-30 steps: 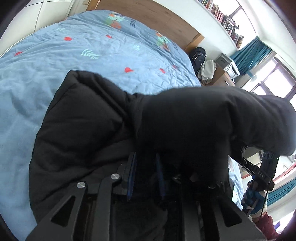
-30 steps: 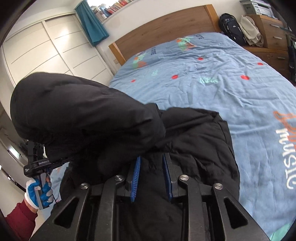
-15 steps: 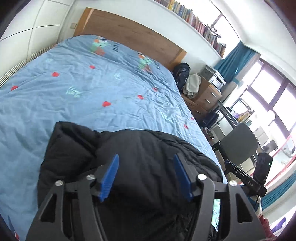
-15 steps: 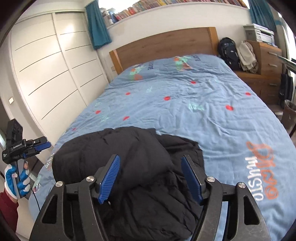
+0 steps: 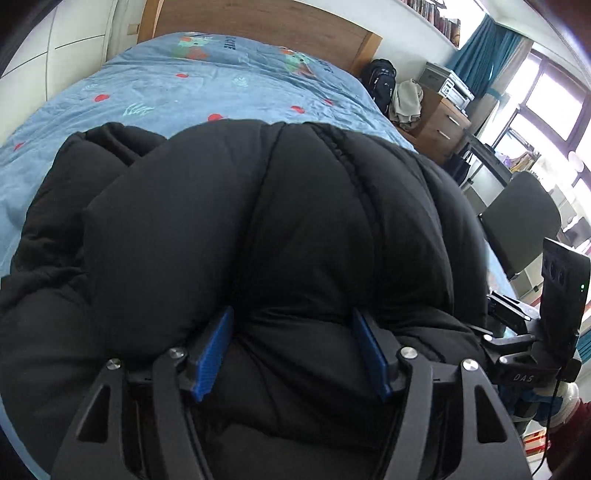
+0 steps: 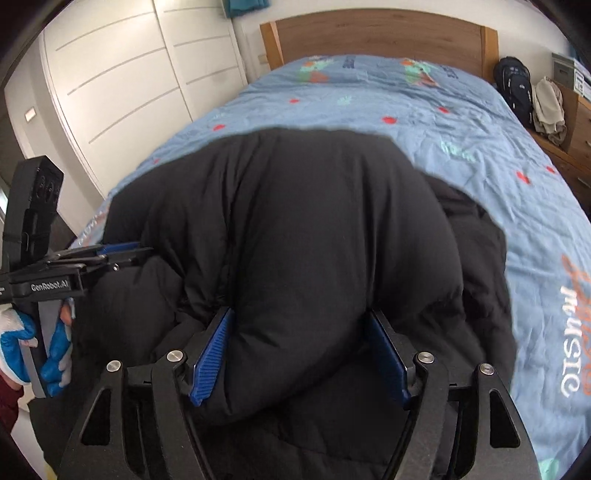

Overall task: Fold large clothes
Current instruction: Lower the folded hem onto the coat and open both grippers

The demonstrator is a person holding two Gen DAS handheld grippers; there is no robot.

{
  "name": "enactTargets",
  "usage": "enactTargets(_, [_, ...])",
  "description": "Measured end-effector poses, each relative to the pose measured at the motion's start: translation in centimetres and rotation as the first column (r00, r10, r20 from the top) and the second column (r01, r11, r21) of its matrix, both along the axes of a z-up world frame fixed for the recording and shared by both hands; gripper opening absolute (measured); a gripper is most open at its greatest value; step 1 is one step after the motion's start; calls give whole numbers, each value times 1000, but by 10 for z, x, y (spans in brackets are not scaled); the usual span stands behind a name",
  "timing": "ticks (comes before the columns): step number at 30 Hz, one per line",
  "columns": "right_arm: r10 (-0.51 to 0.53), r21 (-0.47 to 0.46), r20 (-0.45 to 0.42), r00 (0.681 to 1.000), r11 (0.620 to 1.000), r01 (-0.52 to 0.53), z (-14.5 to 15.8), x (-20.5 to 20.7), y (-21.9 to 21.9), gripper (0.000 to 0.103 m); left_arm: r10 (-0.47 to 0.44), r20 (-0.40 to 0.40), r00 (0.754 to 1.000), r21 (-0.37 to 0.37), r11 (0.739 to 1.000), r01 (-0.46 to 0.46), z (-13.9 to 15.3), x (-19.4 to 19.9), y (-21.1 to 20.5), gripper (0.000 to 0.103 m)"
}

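Observation:
A black puffy jacket [image 5: 295, 203] lies folded in a thick bundle at the near end of the blue bedspread [image 5: 221, 85]. My left gripper [image 5: 291, 314] is pushed down into it with its jaws wide, and padding bulges up between the blue pads [image 5: 212, 350]. In the right wrist view the same jacket [image 6: 314, 221] fills the middle. My right gripper [image 6: 300, 312] is sunk into it too, and its jaws are opening with a puffed roll between them. The left gripper [image 6: 110, 254] shows at the left edge, held by a blue-and-white gloved hand [image 6: 22, 343].
A wooden headboard [image 6: 369, 33] ends the bed [image 6: 406, 103]. White wardrobe doors [image 6: 129, 92] run along its left side. On the right are a black backpack [image 5: 380, 79], a wooden drawer unit [image 5: 439, 125] and a dark chair [image 5: 524, 225].
Both grippers let go of the lifted jacket fold and their jaws spread wide. The fold now lies over the rest of the jacket, and both grippers have dropped down into it.

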State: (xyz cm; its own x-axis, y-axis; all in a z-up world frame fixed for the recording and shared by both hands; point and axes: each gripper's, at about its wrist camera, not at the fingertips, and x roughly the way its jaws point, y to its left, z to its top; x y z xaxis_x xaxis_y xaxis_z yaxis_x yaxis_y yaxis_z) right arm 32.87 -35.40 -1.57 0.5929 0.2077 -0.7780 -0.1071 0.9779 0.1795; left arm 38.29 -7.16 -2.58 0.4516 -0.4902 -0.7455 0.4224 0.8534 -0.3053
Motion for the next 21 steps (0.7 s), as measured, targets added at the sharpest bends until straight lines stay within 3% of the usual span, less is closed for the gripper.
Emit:
enactTargets(4, [-40, -1, -6, 999, 999, 40, -12, -3, -2, 75, -3, 17, 1000, 88, 996, 2, -5, -7, -14, 64])
enactTargets(8, [-57, -17, -40, 998, 998, 57, 9, -9, -4, 75, -7, 2, 1000, 76, 997, 7, 22, -17, -10, 64])
enactTargets(12, [-36, -27, 80, 996, 999, 39, 61, -22, -6, 75, 3, 105, 995, 29, 1000, -7, 65, -21, 0, 67])
enactTargets(15, [-39, -26, 164, 986, 999, 43, 93, -11, -6, 75, 32, 121, 992, 8, 999, -33, 82, -1, -5, 70])
enactTargets(18, [-43, -31, 170, 985, 998, 49, 97, 19, 3, 75, 43, 75, 996, 21, 999, -45, 72, 22, -15, 70])
enactTargets(21, [-49, -46, 80, 996, 998, 53, 67, 42, 6, 75, 26, 34, 999, 85, 996, -29, 41, 27, -22, 70])
